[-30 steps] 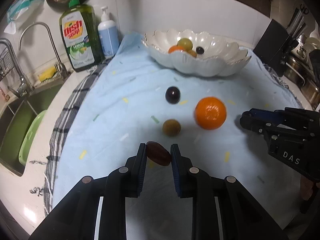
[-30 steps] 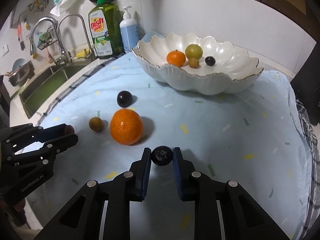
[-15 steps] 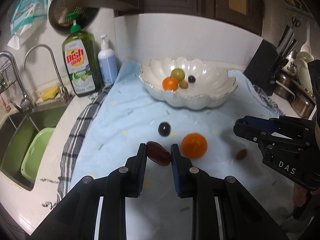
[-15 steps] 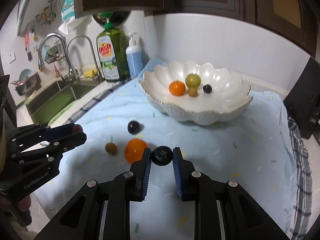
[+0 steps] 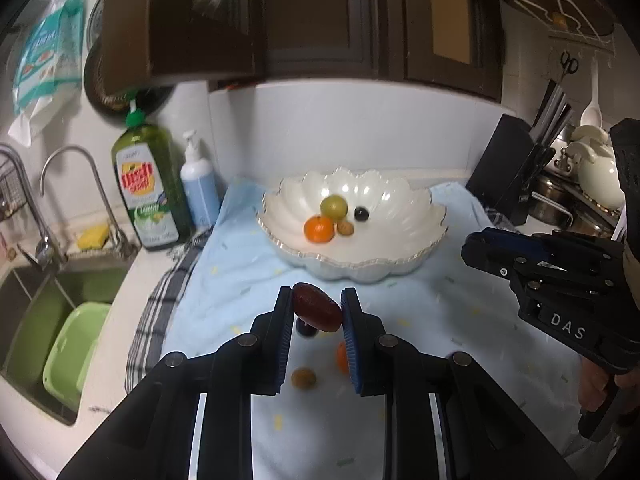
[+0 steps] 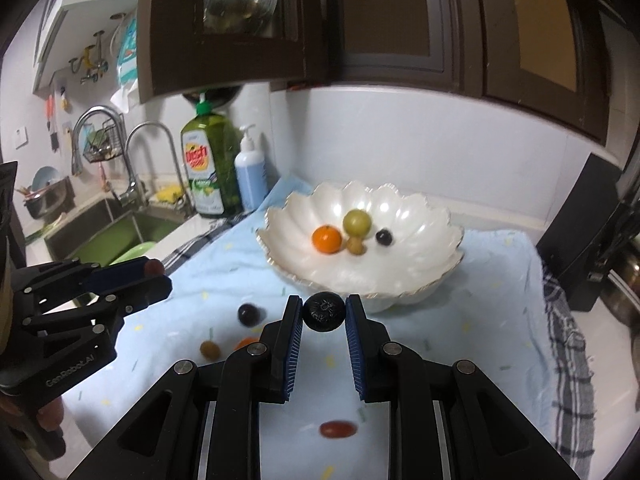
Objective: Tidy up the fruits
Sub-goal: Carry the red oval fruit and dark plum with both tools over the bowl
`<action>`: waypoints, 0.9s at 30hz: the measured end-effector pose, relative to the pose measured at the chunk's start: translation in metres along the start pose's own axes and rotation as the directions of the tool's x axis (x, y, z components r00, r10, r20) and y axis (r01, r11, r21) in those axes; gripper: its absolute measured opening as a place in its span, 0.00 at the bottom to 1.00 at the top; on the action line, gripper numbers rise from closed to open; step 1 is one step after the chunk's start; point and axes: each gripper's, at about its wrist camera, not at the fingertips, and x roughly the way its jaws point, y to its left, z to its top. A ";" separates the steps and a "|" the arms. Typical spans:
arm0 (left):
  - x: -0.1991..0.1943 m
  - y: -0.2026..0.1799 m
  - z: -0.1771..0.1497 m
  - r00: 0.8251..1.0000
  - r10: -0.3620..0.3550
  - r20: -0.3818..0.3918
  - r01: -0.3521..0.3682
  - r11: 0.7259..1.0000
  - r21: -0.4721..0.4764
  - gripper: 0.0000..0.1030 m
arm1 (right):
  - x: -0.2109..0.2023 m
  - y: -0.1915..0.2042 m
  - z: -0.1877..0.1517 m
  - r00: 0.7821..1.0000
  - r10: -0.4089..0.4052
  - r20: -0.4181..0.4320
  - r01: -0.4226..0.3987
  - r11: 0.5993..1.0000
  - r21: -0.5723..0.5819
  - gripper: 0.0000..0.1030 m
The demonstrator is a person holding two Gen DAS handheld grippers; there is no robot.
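Our left hand-held gripper [image 5: 316, 314], raised above the blue-clothed table [image 5: 240, 276] and aimed at the scalloped bowl [image 5: 400, 268], is clamped slantwise on an oblong dark-red fruit [image 5: 316, 312], which we judge could pivot out and drop short of the rim. Our right hand-held gripper [image 6: 324, 314], level alongside, pinches a small round black fruit [image 6: 324, 313] only at its tips, so it may roll free; an orange [image 6: 246, 343] and other fruits lie on the cloth below
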 end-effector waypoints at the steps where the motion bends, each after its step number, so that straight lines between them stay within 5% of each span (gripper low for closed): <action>1: 0.000 -0.001 0.003 1.000 -0.003 0.008 0.003 1.000 0.006 0.24 | -0.001 -0.002 0.002 1.000 -0.003 0.006 0.003 1.000 0.000 0.23; 15: 0.010 -0.016 0.052 0.991 -0.041 0.127 0.033 0.998 0.060 0.24 | -0.003 -0.026 0.036 0.991 -0.071 0.113 0.070 0.997 0.013 0.23; 27: 0.050 -0.032 0.089 0.989 -0.074 0.131 0.060 0.992 0.108 0.24 | 0.024 -0.047 0.060 0.990 -0.088 0.106 0.086 0.996 0.025 0.23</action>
